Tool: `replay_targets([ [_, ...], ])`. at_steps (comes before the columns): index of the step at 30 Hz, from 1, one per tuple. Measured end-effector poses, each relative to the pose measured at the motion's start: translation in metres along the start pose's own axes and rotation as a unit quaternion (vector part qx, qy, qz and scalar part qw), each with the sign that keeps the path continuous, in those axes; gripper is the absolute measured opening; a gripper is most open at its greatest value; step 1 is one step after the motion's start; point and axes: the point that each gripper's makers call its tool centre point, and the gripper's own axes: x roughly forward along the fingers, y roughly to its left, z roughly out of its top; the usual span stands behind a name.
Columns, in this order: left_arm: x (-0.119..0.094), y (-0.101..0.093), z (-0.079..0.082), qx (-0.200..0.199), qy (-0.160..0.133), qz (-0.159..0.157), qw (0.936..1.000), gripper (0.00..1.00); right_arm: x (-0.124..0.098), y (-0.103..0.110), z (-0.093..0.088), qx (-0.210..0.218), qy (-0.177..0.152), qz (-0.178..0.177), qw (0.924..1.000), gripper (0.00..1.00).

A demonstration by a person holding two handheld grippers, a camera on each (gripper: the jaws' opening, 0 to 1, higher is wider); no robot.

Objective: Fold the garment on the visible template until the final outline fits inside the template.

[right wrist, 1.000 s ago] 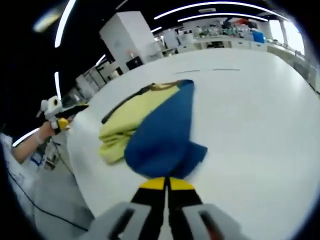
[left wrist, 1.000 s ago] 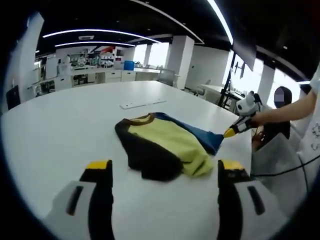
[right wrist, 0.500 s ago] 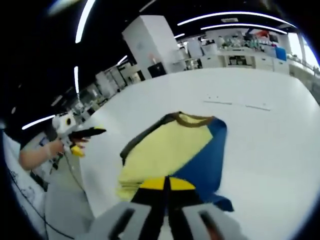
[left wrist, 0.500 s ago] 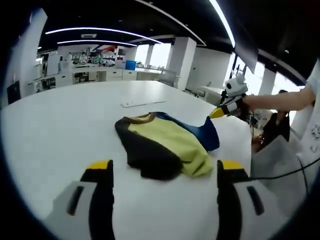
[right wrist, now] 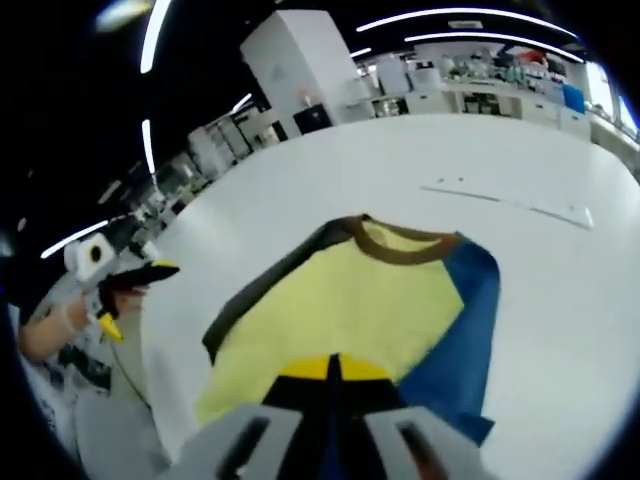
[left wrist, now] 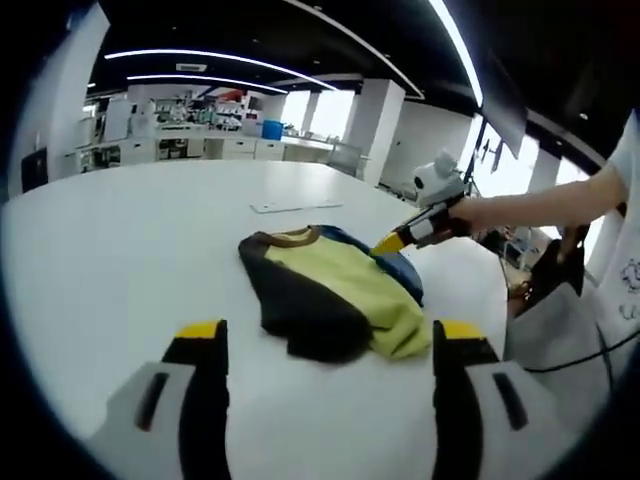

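One garment [left wrist: 330,300] ahead of hand-held gripper [left wrist: 330,390].

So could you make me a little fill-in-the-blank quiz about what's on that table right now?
1. The middle panel of the T-shirt on the white table is coloured ____.
2. The T-shirt's round collar is coloured ____.
3. In the left gripper view, the left gripper has its jaws wide ____, with nothing between them.
4. In the right gripper view, the jaws of the right gripper are pressed ____ over the yellow cloth.

Missing words: yellow; brown; open; together
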Motion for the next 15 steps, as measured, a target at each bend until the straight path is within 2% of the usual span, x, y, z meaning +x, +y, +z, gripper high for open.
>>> replay_targets([
  [5, 0.0028, 0.0017, -0.0042, -0.006, 0.003, 0.000, 1.0000, 0.82, 0.0106, -0.0072, -0.0066, -0.003, 0.015, 0.000, 0.9999, 0.00],
  [15, 0.0034, -0.0023, -0.0024, 0.000, 0.009, -0.005, 0.9999, 0.82, 0.0050, -0.0040, -0.0109, -0.021, 0.021, -0.004, 0.9995, 0.00],
])
